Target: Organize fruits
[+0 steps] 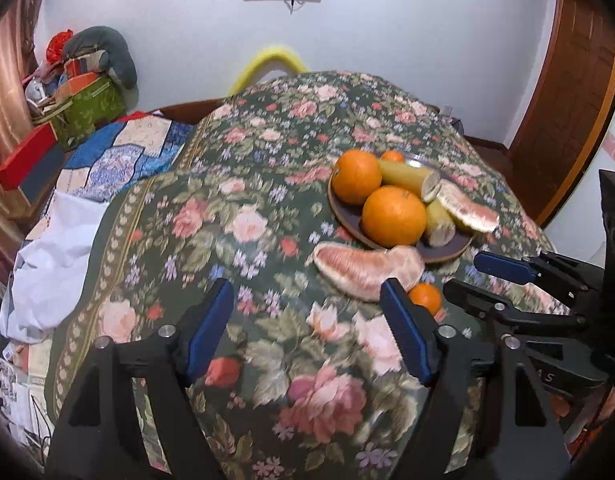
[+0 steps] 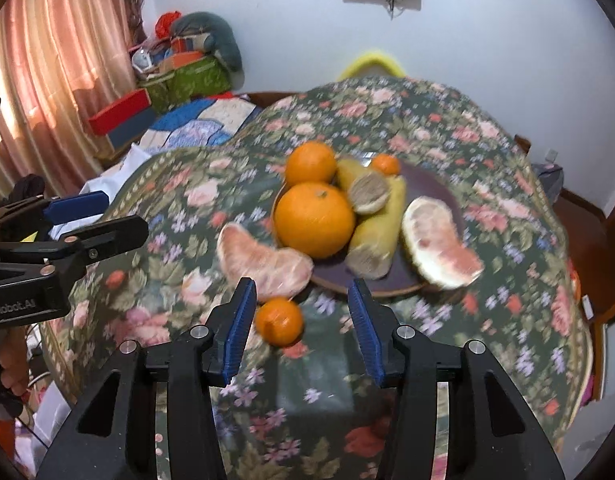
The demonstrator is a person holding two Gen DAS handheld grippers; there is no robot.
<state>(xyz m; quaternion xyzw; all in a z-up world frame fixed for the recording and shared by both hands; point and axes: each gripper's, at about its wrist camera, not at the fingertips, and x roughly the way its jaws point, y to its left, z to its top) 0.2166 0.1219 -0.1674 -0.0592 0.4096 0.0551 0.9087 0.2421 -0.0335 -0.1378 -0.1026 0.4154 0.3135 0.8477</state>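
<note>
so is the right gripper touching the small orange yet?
Apart. In the right wrist view the small orange sits between the open right gripper jaws, tablecloth visible either side.

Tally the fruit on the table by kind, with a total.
Large oranges: 2
Small mandarins: 2
Yellow cut banana-like pieces: 2
Peeled pomelo segments: 2
Total: 8

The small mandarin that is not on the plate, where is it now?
In the right wrist view, the small mandarin lies on the floral tablecloth, just ahead of the open right claw, beside the pomelo segment off the plate.
</note>
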